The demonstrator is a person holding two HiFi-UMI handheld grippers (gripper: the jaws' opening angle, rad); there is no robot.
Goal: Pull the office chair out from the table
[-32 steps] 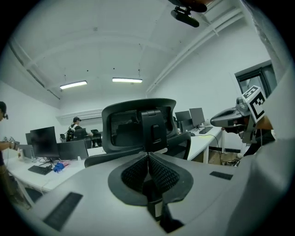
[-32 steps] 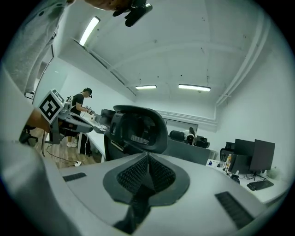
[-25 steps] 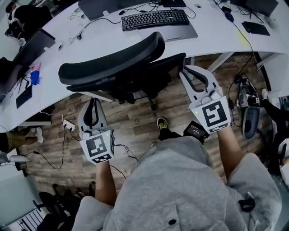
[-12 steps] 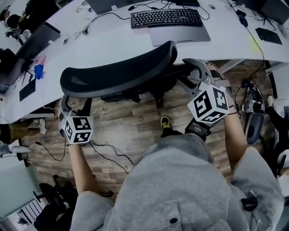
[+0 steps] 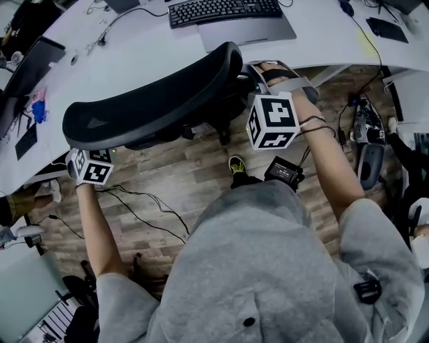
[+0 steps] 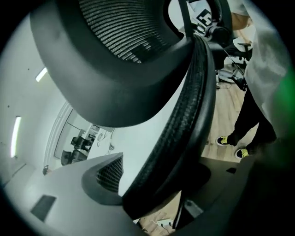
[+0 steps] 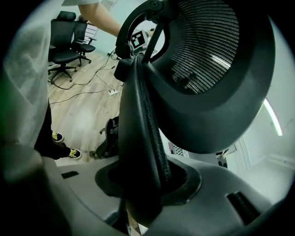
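Head view from above: the office chair (image 5: pixel 154 100) stands with its back to you and its seat towards the white counter (image 5: pixel 134 47). The curved black backrest has its long axis running from low left to high right, roughly along the counter's edge.

At the backrest's left end is your left gripper (image 6: pixel 154 203). Only its cube (image 5: pixel 90 167) of black-and-white square markers shows from above. The left gripper view alone shows the fingers: they have just been opening and now stand wide. The backrest's padded rim passes between them, with a sliver of counter visible beside it, so nothing is clamped. That view also shows the mesh back from below and your yellow-trimmed shoes (image 6: pixel 228 140) on the wooden floor.

Beyond the chair's middle, a black keyboard (image 5: pixel 221 10) lies on the counter. Its key legends are too small to read.

At the backrest's right end is your right gripper (image 7: pixel 147 193), with its marker cube (image 5: pixel 273 120) turned upward. Its own view shows the fingers have just been closing, and the rim sits gripped between their pads. Only this view shows two more black chairs (image 7: pixel 69 37) standing well apart behind the chair.
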